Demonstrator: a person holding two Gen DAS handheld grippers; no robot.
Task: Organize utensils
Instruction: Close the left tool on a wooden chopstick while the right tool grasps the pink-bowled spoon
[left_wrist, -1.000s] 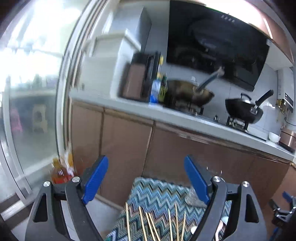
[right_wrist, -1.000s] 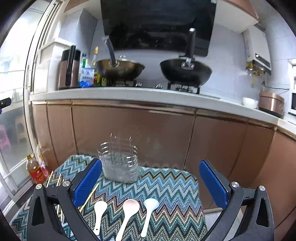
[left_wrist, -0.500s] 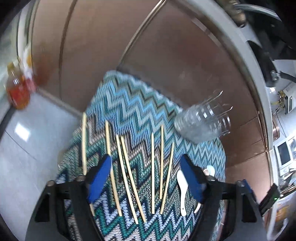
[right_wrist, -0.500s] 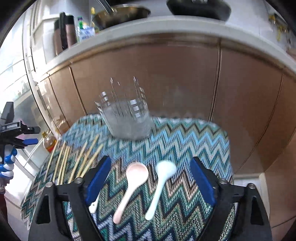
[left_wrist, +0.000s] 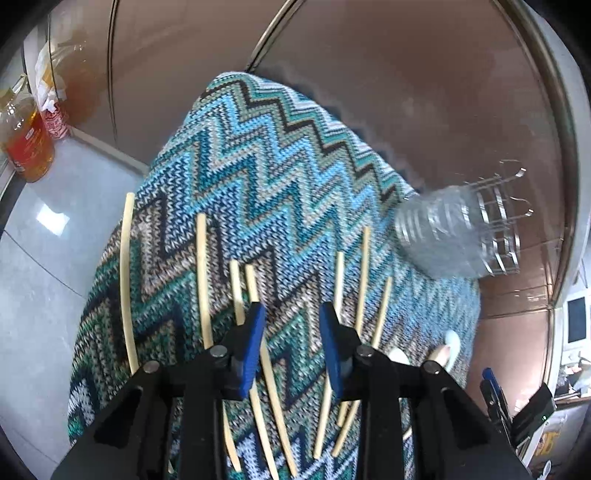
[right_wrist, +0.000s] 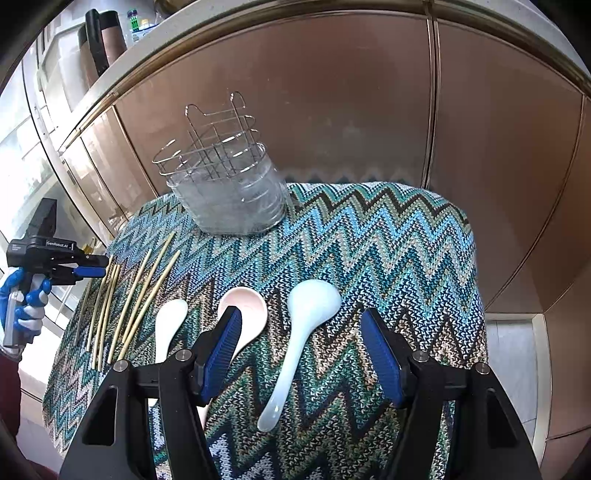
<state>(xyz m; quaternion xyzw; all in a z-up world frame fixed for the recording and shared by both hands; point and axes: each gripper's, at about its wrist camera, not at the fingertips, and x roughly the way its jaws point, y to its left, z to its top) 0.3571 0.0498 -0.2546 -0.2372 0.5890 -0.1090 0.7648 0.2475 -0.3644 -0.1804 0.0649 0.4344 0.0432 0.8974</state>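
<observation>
Several pale chopsticks (left_wrist: 201, 280) lie side by side on a zigzag cloth (left_wrist: 258, 166). My left gripper (left_wrist: 291, 332) hovers low over them with its jaws closing. One chopstick (left_wrist: 275, 406) runs between the pads near the left one, and no pad presses on it. My right gripper (right_wrist: 301, 354) is also closing and straddles the handle of a pale blue spoon (right_wrist: 306, 314) without touching it. A pink spoon (right_wrist: 247, 304) sits partly behind its left pad, with a white spoon (right_wrist: 168, 321) further left. A clear utensil holder with a wire rack (right_wrist: 229, 195) stands at the cloth's far edge.
Brown cabinet doors (right_wrist: 332, 92) rise right behind the cloth-covered stand. An oil bottle (left_wrist: 26, 144) stands on the tiled floor (left_wrist: 44, 266) to the left. A gloved hand (right_wrist: 22, 306) holds the left gripper at the cloth's left edge. Jars stand on the counter (right_wrist: 99, 40).
Both grippers tipped down from facing the stove and counter to facing the cloth and came closer to it. The jaws of both narrowed, the left much more.
</observation>
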